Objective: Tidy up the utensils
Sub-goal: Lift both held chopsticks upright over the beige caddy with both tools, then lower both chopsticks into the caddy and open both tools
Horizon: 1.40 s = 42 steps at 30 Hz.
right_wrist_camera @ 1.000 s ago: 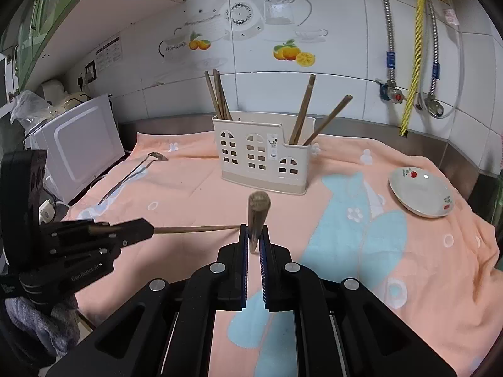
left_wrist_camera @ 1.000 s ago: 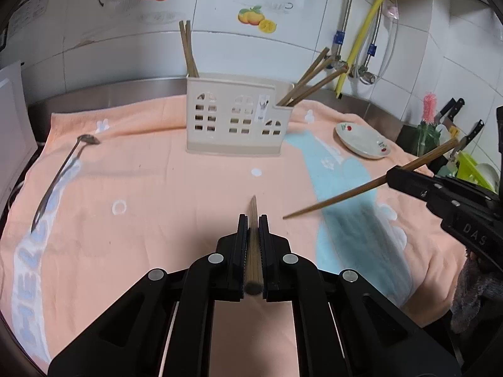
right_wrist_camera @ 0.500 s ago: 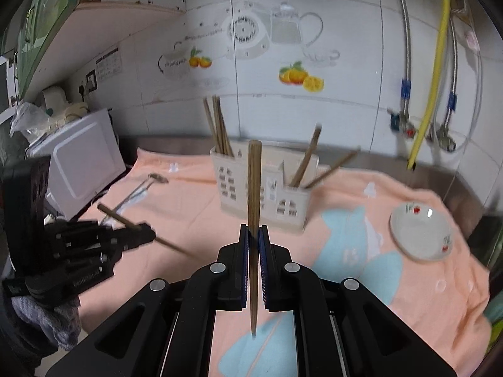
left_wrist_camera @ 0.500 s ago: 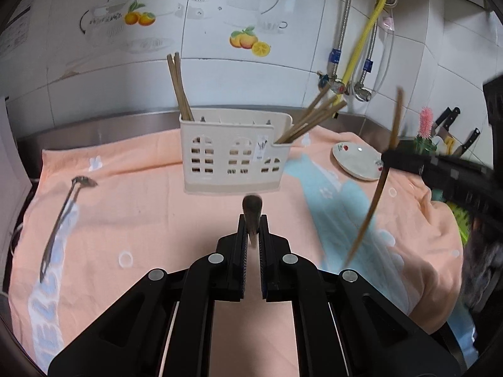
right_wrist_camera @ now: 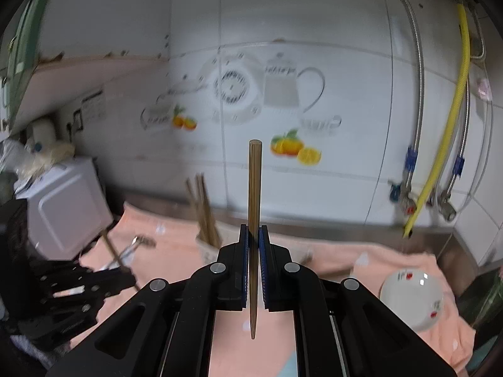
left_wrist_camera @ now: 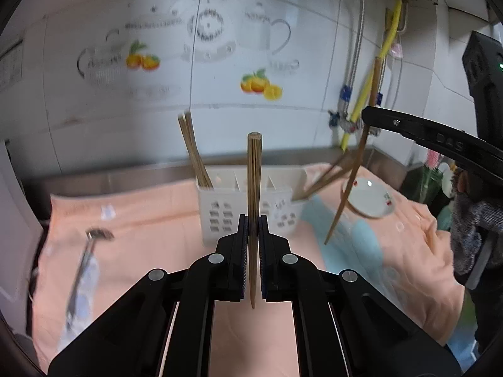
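I hold one wooden chopstick upright in each gripper, above the peach towel (left_wrist_camera: pixel 151 220).
Left gripper (left_wrist_camera: pixel 251 238) clamps its chopstick (left_wrist_camera: pixel 254 188), right gripper (right_wrist_camera: pixel 253 248) its own (right_wrist_camera: pixel 254 194), tips down for dropping into the cream utensil caddy (left_wrist_camera: pixel 226 210) at centre frame.

Both grippers are clamped tight, left gripper (left_wrist_camera: pixel 251 242) and right gripper (right_wrist_camera: pixel 254 245) each pinching something thin, tilted slightly downward.
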{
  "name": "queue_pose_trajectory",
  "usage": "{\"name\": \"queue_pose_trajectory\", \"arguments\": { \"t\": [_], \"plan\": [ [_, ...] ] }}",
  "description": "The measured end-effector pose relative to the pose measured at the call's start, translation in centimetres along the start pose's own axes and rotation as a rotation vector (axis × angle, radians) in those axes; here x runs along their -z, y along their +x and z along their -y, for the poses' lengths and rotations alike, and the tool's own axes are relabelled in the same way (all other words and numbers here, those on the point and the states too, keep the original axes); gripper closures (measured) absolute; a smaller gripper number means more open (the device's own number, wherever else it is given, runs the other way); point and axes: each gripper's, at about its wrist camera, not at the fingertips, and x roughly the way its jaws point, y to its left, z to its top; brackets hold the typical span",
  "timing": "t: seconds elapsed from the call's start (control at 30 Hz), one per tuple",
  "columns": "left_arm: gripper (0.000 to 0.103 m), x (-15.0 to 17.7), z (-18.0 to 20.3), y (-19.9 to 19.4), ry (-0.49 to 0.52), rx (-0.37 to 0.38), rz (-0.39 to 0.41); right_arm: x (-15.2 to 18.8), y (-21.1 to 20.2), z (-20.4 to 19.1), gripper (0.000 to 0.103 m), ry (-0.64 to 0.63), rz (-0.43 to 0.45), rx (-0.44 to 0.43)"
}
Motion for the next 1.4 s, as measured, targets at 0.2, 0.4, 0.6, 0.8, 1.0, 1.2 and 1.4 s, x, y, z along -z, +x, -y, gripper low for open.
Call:
{"name": "queue_pose_trajectory", "arguments": {
  "t": [0.2, 0.4, 0.6, 0.8, 1.0, 1.2, 1.4],
  "plan": [
    [0.098, -4.0, -0.3, 0.1, 0.020, -0.018, 0.055, -2.8, 2.7, 1.1, 0.096, 0.023, 0.052, 0.039],
    [0.098, -7.7, -0.4, 0.2, 0.026, -0.019, 0.118, -3.8, 5.4, 2.4, 0.096, 0.041, 0.076, 0.094],
    [0.097, -10.3, -0.6, 0.4, 0.022, -0.022, 0.170, -3.4, 7.6, 2.8, 0.096, 0.055, 0.060, 0.109],
    [0.098, -12.0, -1.2, 1.9, 0.000, -0.037, 0.194, -2.0, 9.0, 2.6, 0.096, 0.050, 0.028, 0.097],
    [0.098, -12.5, -2.2, 4.1, -0.027, -0.064, 0.197, -0.6, 9.8, 2.5, 0.096, 0.038, -0.005, 0.091],
    [0.098, -11.7, -3.8, 6.9, -0.086, -0.071, 0.149, 0.5, 10.1, 3.0, 0.096, 0.047, -0.029, 0.090],
    [0.098, -10.3, -5.2, 9.2, -0.131, -0.080, 0.092, 1.1, 10.1, 3.2, 0.096, 0.044, -0.042, 0.094]
  ]
}}
